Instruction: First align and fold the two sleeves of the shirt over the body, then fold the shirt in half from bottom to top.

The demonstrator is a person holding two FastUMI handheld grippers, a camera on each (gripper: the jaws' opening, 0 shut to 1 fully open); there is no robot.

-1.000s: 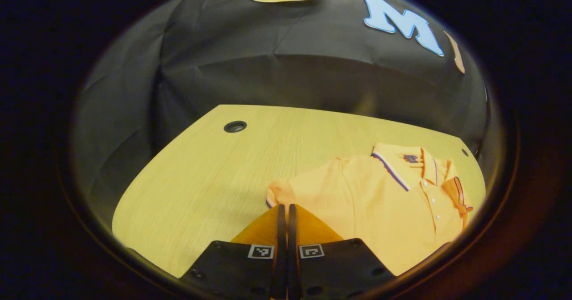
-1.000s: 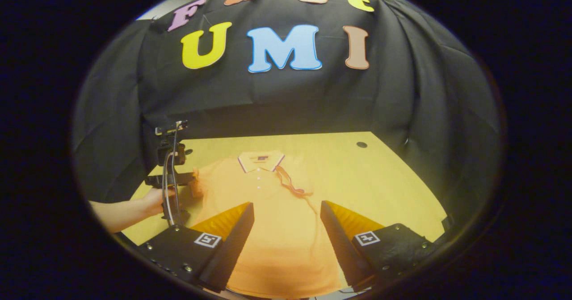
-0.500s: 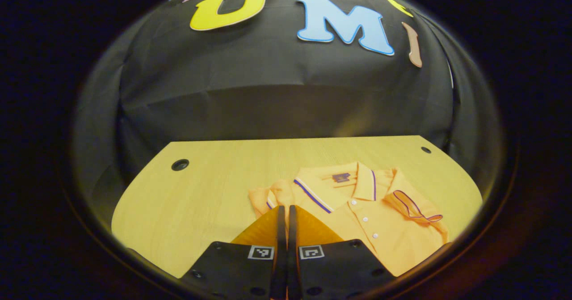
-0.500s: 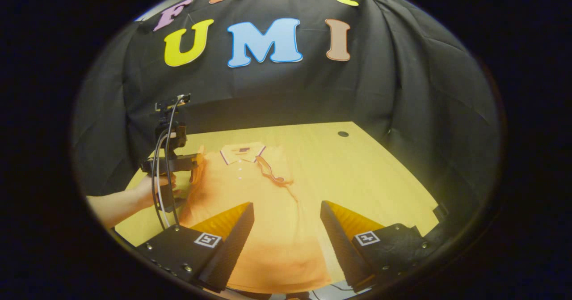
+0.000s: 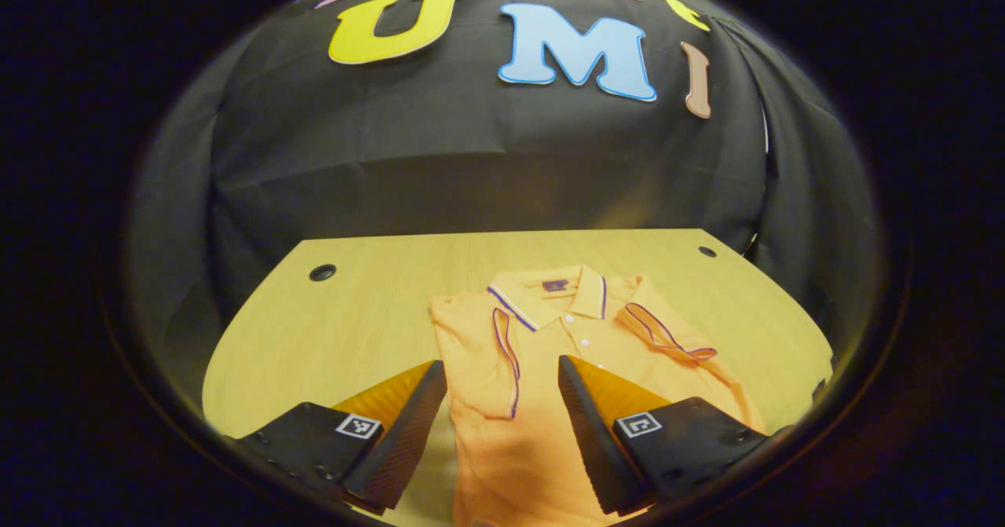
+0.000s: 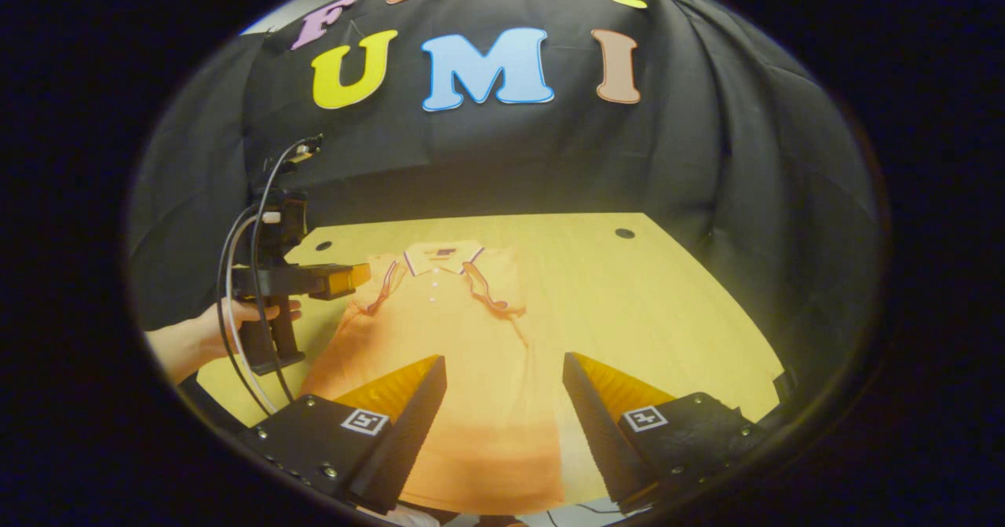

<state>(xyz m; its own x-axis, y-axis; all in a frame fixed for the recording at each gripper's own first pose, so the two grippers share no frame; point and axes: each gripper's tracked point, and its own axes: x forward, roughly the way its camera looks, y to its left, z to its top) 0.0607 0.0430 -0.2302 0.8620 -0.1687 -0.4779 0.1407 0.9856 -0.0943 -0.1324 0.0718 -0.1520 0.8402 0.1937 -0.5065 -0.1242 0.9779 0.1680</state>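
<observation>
Both sleeves lie folded over the shirt (image 5: 550,401) spread beneath the wide-open left gripper (image 5: 502,425) and right gripper (image 6: 504,425).

A pale wooden table (image 5: 377,315) with two round holes stands before the black cloth wall (image 5: 471,166).

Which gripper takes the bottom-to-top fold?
Probably the right gripper: open, with the polo shirt's hem just below its fingers. The left gripper is also open but higher, beside the collar. Both sleeves look folded.
</observation>
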